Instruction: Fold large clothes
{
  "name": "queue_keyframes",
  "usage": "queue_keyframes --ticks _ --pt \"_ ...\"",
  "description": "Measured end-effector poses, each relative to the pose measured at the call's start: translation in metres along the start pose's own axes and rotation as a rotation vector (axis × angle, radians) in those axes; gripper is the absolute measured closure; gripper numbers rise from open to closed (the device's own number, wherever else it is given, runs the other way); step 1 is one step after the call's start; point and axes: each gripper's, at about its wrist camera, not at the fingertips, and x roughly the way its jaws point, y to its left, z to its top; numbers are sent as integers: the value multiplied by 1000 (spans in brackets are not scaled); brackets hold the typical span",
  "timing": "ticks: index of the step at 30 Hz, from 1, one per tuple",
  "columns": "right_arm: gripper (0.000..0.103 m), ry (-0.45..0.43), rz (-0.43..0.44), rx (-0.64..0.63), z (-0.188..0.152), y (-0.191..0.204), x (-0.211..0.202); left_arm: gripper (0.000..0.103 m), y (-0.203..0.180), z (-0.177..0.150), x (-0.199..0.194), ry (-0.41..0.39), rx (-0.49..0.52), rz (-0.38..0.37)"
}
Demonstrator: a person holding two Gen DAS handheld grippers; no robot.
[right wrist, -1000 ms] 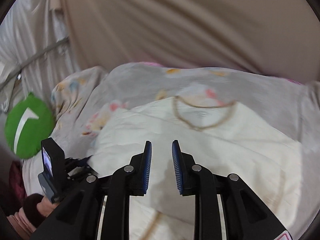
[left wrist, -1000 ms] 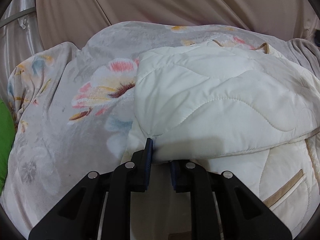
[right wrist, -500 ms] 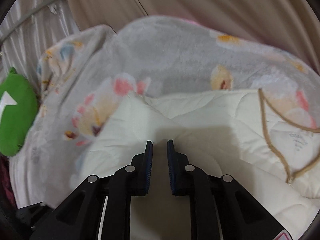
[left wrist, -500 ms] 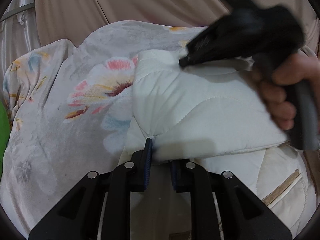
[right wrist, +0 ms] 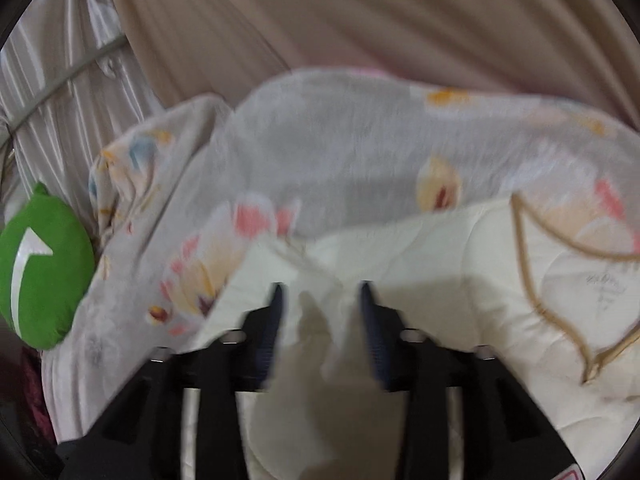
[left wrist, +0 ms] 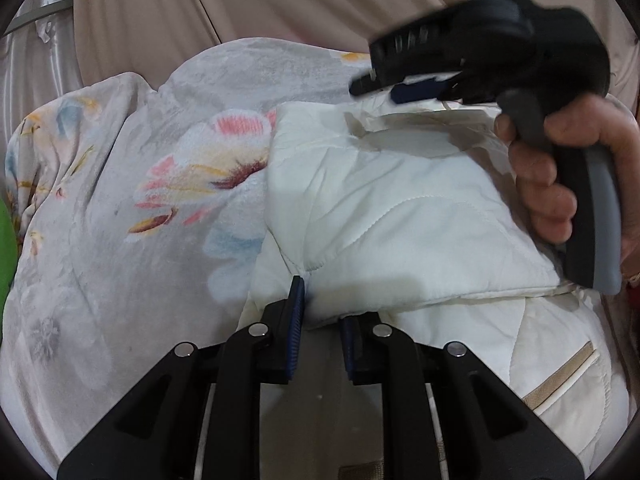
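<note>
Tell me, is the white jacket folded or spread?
Partly folded: one quilted layer of the jacket lies doubled over another, which shows below its edge.

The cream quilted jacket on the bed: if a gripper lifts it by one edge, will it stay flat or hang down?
The cream quilted jacket would probably droop, since it already bends over itself in a soft fold. Its padded stitching suggests some bulk, so it may sag slowly, not collapse. The smooth shell looks slightly slippery; the left gripper, shut on the folded edge, seems prudent.

the right gripper point(right wrist: 320, 296) has just been opening, jaws apart over the cream quilted jacket point(right wrist: 440, 280); green cushion point(right wrist: 40, 268) at nine o'clock.
</note>
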Motion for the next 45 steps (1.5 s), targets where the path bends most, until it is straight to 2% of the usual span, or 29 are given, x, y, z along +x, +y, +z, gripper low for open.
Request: queue_keyframes --ticks 1,2,5,6,7,8,11,13,15,16,20,21,23,24,26,29,32,34,36,38,39,40,41,42,43,45 --pt "37 -1 -6 -5 4 1 0 86 1 0 0 -2 -6 0" --pt "35 23 -3 -11 8 3 6 88 2 0 -1 -3 -11 -1" --pt "38 140 -10 -38 8 9 42 89 3 0 -1 -6 -19 -4" --pt "46 163 -21 -59 5 13 50 89 3 0 -1 -6 -20 -5" --pt "77 170 -24 -94 2 19 56 89 4 0 -1 -6 -22 -7" --pt "97 164 -11 -128 1 27 57 89 5 0 -1 -6 -24 -9" --pt "99 58 35 -191 7 47 41 89 5 -1 -1 -7 -29 -11" --pt "100 26 42 -193 11 49 42 89 5 -1 -1 -9 -29 -10" --pt "100 72 -9 -198 9 43 64 89 6 -1 -1 -9 -31 -10" --pt "100 126 -32 -185 5 36 82 89 5 -1 -1 -12 -29 -9" --pt "102 168 21 -93 12 20 88 89 8 -1 1 -3 -31 -14" --pt "100 163 15 -80 13 19 82 89 8 -2 1 -2 -33 -16" --pt "77 99 -25 -73 11 19 52 89 9 -2 2 0 -37 -21" --pt "72 60 -26 -75 8 19 33 89 10 -2 1 -1 -38 -22" --pt "54 2 -8 -77 1 12 -14 88 10 -1 1 -1 -37 -21" --pt "41 -65 -91 -57 -24 -17 -93 88 9 -1 2 -1 -31 -16" --pt "32 -121 -261 -4 -69 -64 -168 88 7 -1 2 0 -24 -7" --pt "27 -154 -365 94 -106 -104 -211 88 6 -1 2 1 -19 0" --pt "27 -147 -395 240 -141 -143 -235 88 4 -1 2 2 -10 10" --pt "27 -125 -377 357 -164 -172 -241 88 2 -1 2 3 0 21" --pt "28 -116 -358 399 -173 -183 -238 88 1 -1 1 3 4 25" --pt "40 -105 -335 419 -179 -190 -233 88 1 -1 1 3 4 26" --pt "76 -101 -326 421 -182 -193 -231 88 2 -1 1 3 1 24" --pt "95 -90 -282 415 -181 -191 -229 88 2 -1 1 2 -2 23" --pt "95 -101 -251 414 -179 -187 -233 88 3 -1 0 2 -6 22" --pt "96 -221 -236 376 -173 -170 -260 88 4 0 0 2 -8 25"
